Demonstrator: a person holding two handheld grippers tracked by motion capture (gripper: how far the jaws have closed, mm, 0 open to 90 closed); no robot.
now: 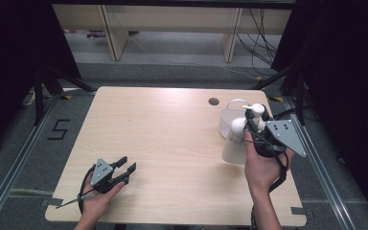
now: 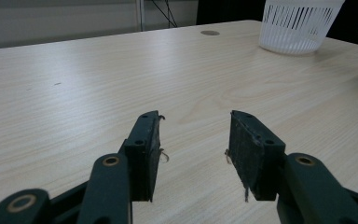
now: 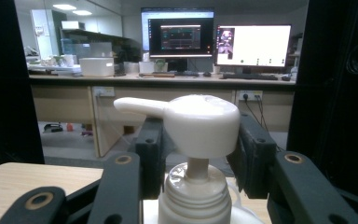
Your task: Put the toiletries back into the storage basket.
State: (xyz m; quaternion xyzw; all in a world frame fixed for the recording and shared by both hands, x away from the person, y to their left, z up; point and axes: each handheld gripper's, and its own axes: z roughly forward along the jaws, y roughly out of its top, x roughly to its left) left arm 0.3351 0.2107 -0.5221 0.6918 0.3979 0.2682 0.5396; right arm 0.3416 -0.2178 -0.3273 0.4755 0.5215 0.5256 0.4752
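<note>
This is a lab or research office. Past the light wood table (image 1: 172,143), two lit monitors (image 3: 214,39) stand on a long bench (image 3: 158,81) with keyboards. Black curtains (image 1: 9,72) and metal rails (image 1: 14,163) enclose the table.

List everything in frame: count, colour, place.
pump bottle: 1, white, right side of table, pump head between the right jaws
basket: 1, white slatted, far right of table, behind the bottle
table: 1, light wood, grommet hole near far edge
monitors: 2, lit, on background desk
left hand-held gripper: 1, black, near left of table, open, nothing between jaws
right hand-held gripper: 1, black, clamped on pump head
</note>
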